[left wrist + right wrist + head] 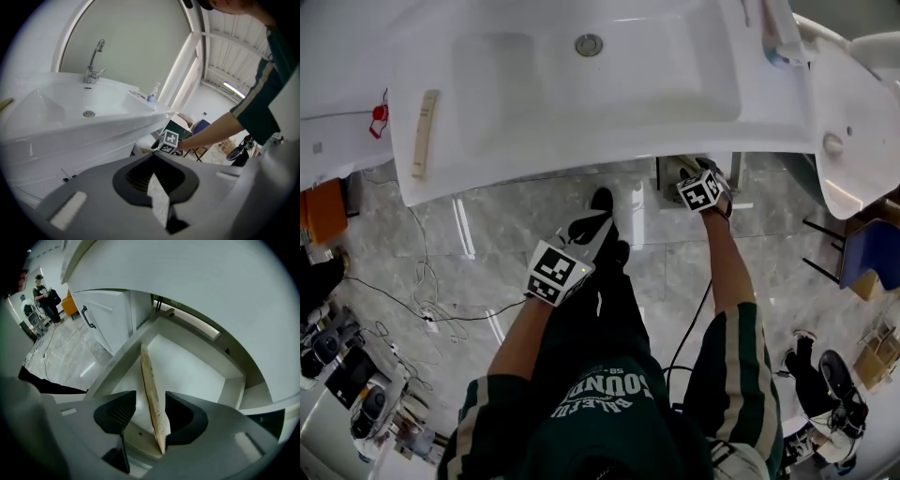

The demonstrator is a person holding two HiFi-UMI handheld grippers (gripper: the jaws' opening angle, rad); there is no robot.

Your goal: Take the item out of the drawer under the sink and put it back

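I count two grippers. My right gripper (pixel 149 399) is under the one sink (pixel 534 155), pointing steeply down into the single open drawer (pixel 115 363). Its jaws are spread wide, with one thin wooden strip (pixel 148 376) standing on edge between them. The strip runs close along the right-hand jaw, and I can't tell whether it touches; neither pad is pressing on it. Its far end reaches toward the drawer's back corner.

My left gripper (pixel 153 161) hangs in front of the sink, clenched with the jaw tips together and nothing in them.

A second pale strip (pixel 425 131) lies on the sink's left rim. The basin has one drain (pixel 589 44) and one tap (pixel 93 61), and one soap bottle (pixel 151 96) stands on the far ledge.
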